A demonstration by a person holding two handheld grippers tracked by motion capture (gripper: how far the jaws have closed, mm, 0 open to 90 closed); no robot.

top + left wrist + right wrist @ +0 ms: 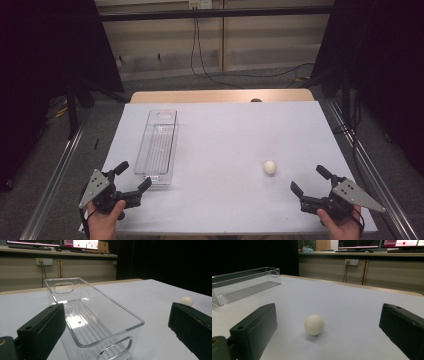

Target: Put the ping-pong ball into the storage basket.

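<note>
White covering lay over the table (225, 130), with dark curtains at both sides. On it a small white ball (270, 167) sat just ahead of the right gripper (310, 181), whose jaws stood wide apart and empty. It looked light, smooth and apt to roll, best pinched across its middle. The left gripper (134, 175), equally wide and empty, faced a clear plastic bin (157, 147), which held nothing.

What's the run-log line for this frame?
left gripper: open, at near end of clear plastic bin | right gripper: open, facing small white ball | ball: on white table, untouched
</note>
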